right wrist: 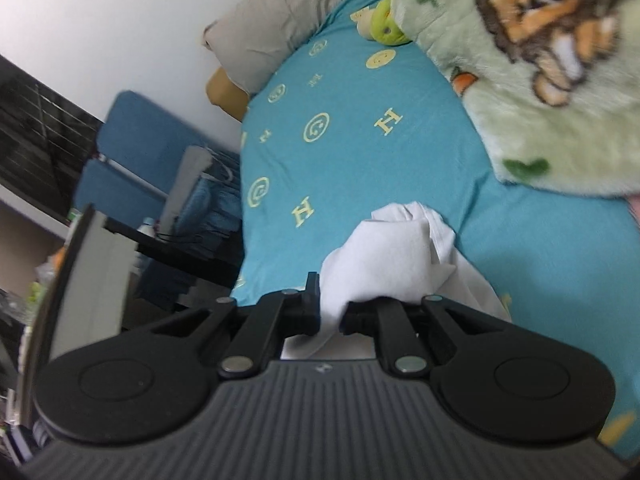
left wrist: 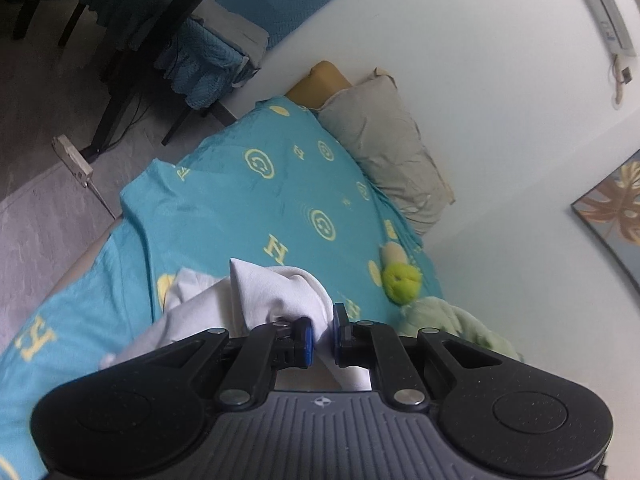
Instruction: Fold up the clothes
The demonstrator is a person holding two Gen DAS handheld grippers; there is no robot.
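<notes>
White garment [left wrist: 276, 292] is bunched low centre in both views, over the teal bed sheet [left wrist: 248, 200]. Left gripper [left wrist: 323, 334] and right gripper [right wrist: 330, 312] each pinch a fold. Looks light, limp, drapey; better held at hem corners or shoulders.

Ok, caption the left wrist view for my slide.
Left tool pinching bunched white garment above the turquoise bedsheet.

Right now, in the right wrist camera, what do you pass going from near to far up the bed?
Right gripper → white garment it pinches → blue bedsheet with yellow letters → yellow-green plush toy → grey pillow.
</notes>
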